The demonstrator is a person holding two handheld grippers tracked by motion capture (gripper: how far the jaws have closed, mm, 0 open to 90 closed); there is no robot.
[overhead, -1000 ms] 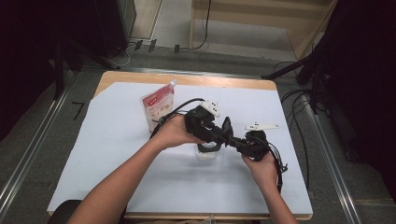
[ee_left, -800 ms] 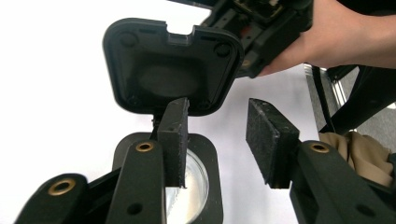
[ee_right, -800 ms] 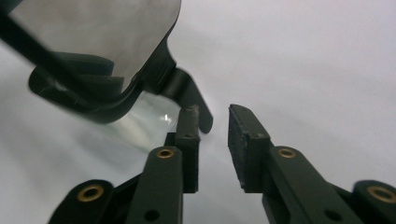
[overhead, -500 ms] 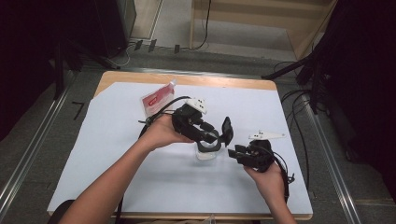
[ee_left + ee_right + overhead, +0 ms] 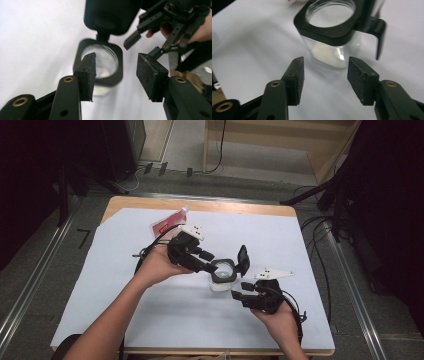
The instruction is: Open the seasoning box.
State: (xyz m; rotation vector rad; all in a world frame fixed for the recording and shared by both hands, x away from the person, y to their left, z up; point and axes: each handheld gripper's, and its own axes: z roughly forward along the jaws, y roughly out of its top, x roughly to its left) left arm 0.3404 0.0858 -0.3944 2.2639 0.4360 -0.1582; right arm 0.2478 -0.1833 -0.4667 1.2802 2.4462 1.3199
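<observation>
Both grippers have backed off the glass jar since a second ago, when they were bunched right over it, and both sets of jaws have just been opening with nothing between them. From the high view, my left gripper sits up-left of the jar with its tips just at the black collar, and my right gripper is lower right, just beside the jar but apart from it. The jar stands upright mid-table on the white sheet, its flip lid swung up and open, and a red pouch lies near the far edge. Left gripper view: pads spread, looking down into the jar's open mouth, the other gripper farther off. Right gripper view: jaws apart, jar just ahead of them, untouched, with some white stuff at its bottom.
</observation>
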